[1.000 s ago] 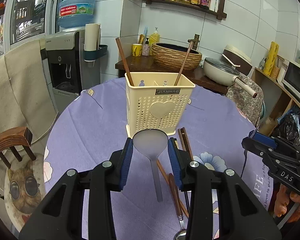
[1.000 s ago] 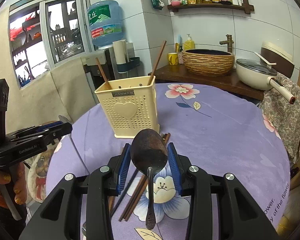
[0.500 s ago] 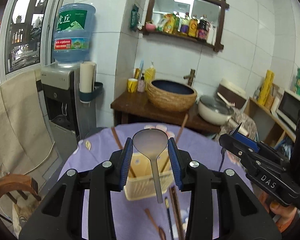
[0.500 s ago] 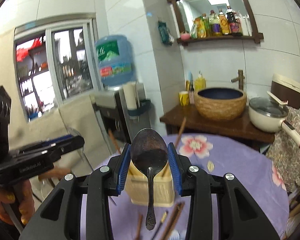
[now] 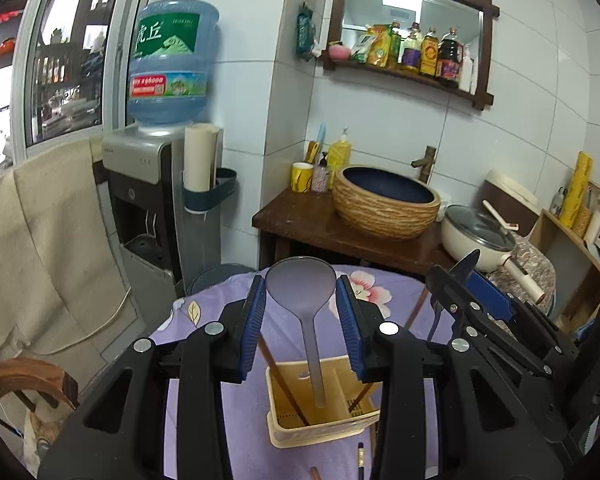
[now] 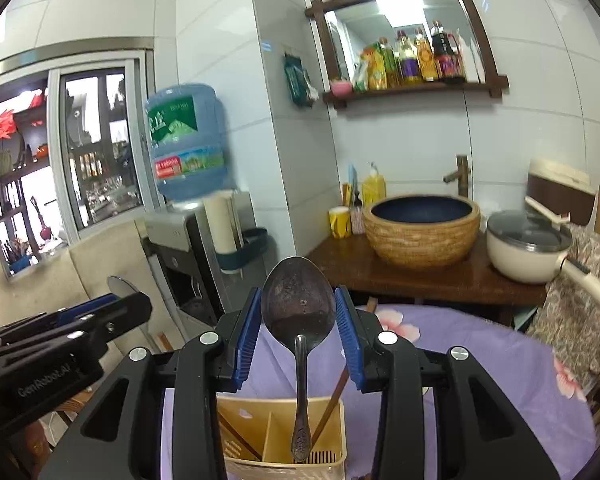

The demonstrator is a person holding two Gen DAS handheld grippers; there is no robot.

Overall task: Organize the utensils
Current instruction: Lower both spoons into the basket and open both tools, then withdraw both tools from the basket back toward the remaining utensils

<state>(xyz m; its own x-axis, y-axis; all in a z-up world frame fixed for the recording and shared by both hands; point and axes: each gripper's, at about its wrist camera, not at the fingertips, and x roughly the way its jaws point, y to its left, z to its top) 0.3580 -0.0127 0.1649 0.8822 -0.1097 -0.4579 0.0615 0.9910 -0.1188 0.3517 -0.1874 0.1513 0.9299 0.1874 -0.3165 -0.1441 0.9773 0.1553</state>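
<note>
Above the slotted cream caddy [image 6: 284,436], a tarnished oval spoon [image 6: 298,312].

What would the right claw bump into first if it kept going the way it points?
Probably the dark wooden counter holding the woven basin, beyond the purple table; depth is hard to judge. The right claw grips a metal spoon.

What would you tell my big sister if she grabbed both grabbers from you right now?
Left gripper: shut on the grey translucent spoon, bowl up, handle hanging into the cream utensil holder.
Right gripper: shut on the dark metal spoon, handle tip hanging into the same holder.
Done: brown chopsticks already stand in the holder; both spoons are lifted over it.
Left: probably lower and let go of each spoon, then collect the utensils lying on the purple tablecloth beside the holder, such as the pencil-like stick.
</note>
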